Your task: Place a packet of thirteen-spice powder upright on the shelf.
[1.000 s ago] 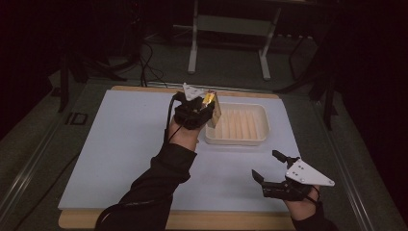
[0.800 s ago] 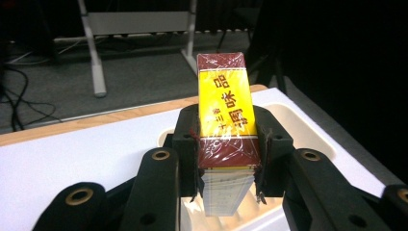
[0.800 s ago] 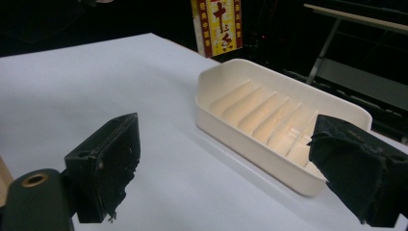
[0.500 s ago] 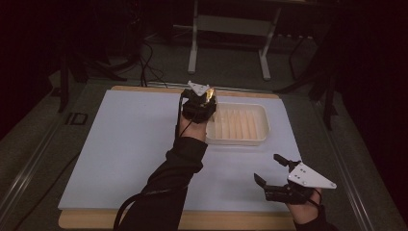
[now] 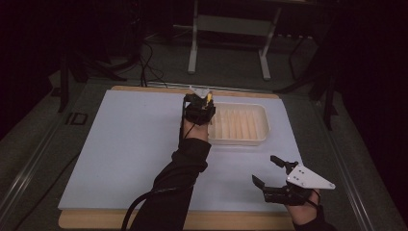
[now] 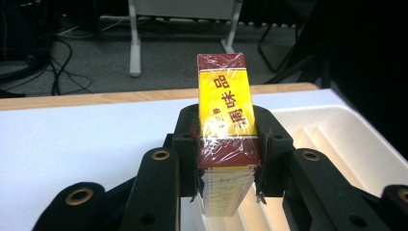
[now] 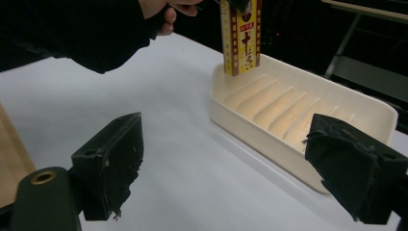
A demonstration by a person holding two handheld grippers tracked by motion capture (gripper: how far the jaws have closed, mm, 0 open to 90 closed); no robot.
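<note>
Tray [image 5: 240, 139] cream, ribbed, nothing lying on its floor; box [image 6: 226, 120] red and yellow, upright over tray's left end, long axis vertical, clamped in left gripper [image 5: 199, 107]; right gripper [image 5: 269, 173] gaping wide, holding nothing, jaws just closing slightly

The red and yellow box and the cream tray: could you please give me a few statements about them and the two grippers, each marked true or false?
1. The left gripper is shut on the red and yellow box. True.
2. The box lies flat on the white table cover. False: it is held upright over the near-left end of the cream tray.
3. The right gripper holds nothing. True.
4. The tray has a smooth floor. False: it is ridged.
5. The right gripper hovers over the tray. False: it is near the table's front edge, apart from the tray.
</note>
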